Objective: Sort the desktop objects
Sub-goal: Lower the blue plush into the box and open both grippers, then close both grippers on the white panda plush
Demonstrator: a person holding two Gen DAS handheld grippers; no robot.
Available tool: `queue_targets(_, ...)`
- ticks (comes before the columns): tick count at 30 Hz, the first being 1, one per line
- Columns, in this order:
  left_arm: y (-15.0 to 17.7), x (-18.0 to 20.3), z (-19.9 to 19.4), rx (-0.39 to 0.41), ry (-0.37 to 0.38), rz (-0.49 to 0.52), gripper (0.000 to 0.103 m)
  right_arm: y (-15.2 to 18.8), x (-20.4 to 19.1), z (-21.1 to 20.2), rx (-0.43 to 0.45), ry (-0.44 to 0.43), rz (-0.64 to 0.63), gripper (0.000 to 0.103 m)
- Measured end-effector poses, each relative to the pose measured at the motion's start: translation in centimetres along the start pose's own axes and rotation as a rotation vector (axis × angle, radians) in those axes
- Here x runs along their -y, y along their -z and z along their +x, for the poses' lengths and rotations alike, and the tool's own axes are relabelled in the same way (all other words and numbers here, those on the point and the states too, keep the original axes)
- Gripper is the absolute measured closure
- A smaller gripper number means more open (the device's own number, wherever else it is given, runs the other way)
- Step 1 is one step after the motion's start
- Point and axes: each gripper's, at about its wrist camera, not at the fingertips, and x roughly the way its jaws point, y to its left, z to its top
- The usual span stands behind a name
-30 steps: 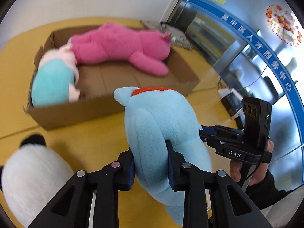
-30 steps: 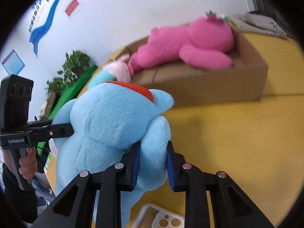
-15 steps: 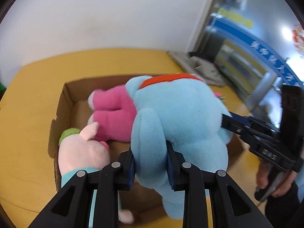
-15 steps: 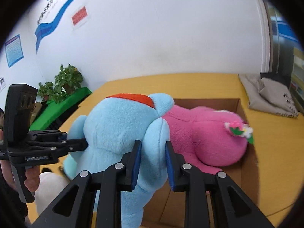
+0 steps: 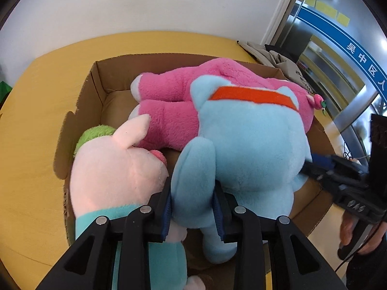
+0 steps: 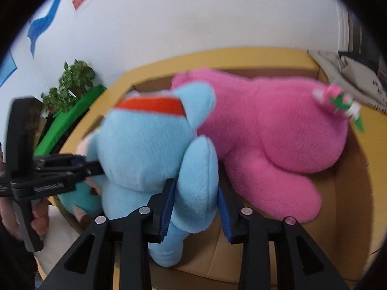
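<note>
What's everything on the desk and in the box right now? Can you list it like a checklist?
Surface: yellow wooden tabletop, carrying the open brown cardboard box.
Job's things: light blue plush toy with orange collar held over the box; bright pink plush toy and pale pink plush toy with teal body lie inside.
Clutter: folded grey cloth beyond the box.
Grippers: left gripper and right gripper each clamp a limb of the blue plush.
Cables: thin dark cable at the right, beyond the right gripper.
Surroundings: white wall, green potted plant, glass door with blue band.
</note>
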Motion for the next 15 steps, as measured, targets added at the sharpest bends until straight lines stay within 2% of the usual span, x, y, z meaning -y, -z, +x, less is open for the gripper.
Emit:
queue_targets(2, 0.1, 0.0, -1.7, 0.035, -0.005, 0.011, 0.063, -1.1, -0.6, -2.4, 0.064, -0.009, -0.020, 0.046)
queue_targets(3, 0.3, 0.0, -2.9, 0.059, -0.006, 0.006, 0.053, -1.9, -1.1, -3.7, 0.101, -0.014, -0.031, 0.026)
queue_targets(4, 0.5, 0.0, -4.3, 0.086, -0.007, -0.001, 0.047, -2.9, -1.8, -4.0, 0.115, -0.029, -0.041, 0.020)
queue_targets(5, 0.8, 0.0, -5.8, 0.110, -0.011, -0.006, 0.032, -3.9, -2.4, -4.3, 0.129, -0.045, -0.051, 0.020)
queue_targets(6, 1.3, 0.0, -7.3, 0.133, -0.016, -0.010, 0.024, -4.5, -2.9, -3.7, 0.110, -0.049, -0.060, 0.021)
queue_targets(7, 1.8, 0.0, -8.8, 0.157, -0.022, -0.014, 0.023, -5.2, -3.6, -2.1, 0.066, -0.042, -0.074, 0.023)
queue_targets(9, 3.0, -0.1, -11.1, 0.179, -0.041, -0.011, 0.022, -4.8, -3.5, -1.1, 0.038, -0.044, -0.051, 0.028)
queue_targets(15, 8.8, -2.3, -16.0, 0.207, -0.094, -0.038, 0.016, -3.4, -3.1, 1.8, -0.043, -0.051, 0.018, 0.028)
